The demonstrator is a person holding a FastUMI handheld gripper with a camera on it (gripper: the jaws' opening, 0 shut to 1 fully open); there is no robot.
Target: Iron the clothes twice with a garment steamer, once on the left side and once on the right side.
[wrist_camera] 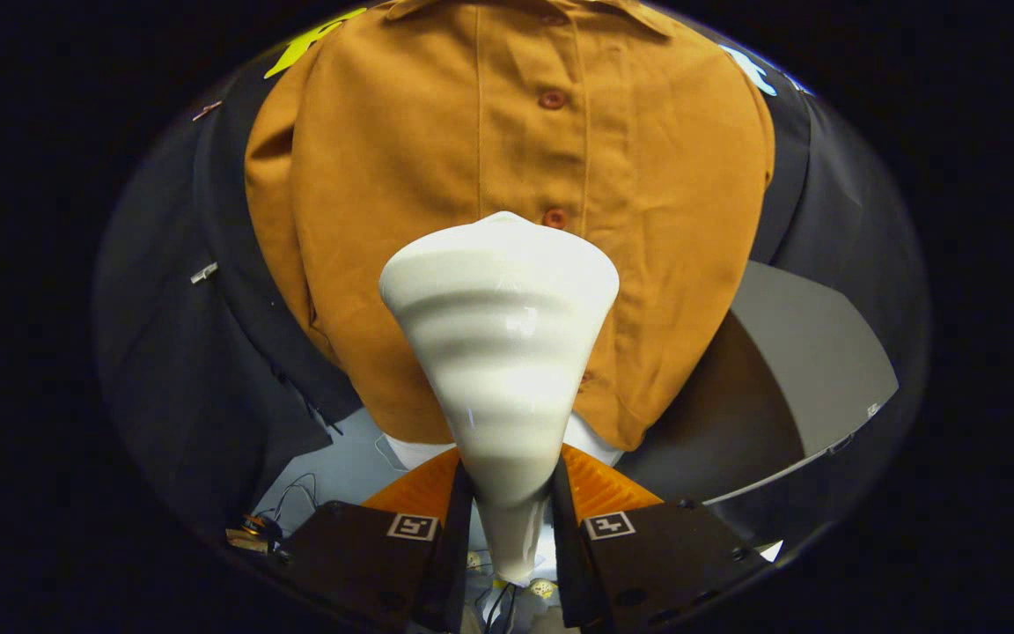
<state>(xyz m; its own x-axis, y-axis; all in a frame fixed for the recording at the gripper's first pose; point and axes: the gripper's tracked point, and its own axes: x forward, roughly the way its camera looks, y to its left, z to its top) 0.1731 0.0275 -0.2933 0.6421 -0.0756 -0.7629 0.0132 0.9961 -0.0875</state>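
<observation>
Two fingers (450, 537) of the tool (511, 528) are reaching forward side by side, each carrying a small square marker on its upper face, and both are pressing on the narrow neck of a white garment steamer (500, 343) that is sitting between them. The tool is therefore closing firmly on the steamer, with only the width of the neck separating the fingers. No hand or sleeve of the person is showing, so the pose of the holding hand cannot be told; the tool itself is pointing straight at the hanging garment.

The steamer is widening from the fingers outward into a broad rounded head, which is facing away toward an orange shirt (401, 176). The head is lying over the lower middle of the shirt, just beside the button strip and slightly to its left side; whether it is actually touching the cloth cannot be told. One button (554, 217) is peeking out right at the top rim of the head, and another button (552, 99) is sitting higher up the strip.

The shirt is hanging flat against the dark booth wall, its hem ending just ahead of the fingers. A grey panel (811, 352) is standing to the right of the shirt, and some thin cables (296, 493) are trailing on the pale surface below left
</observation>
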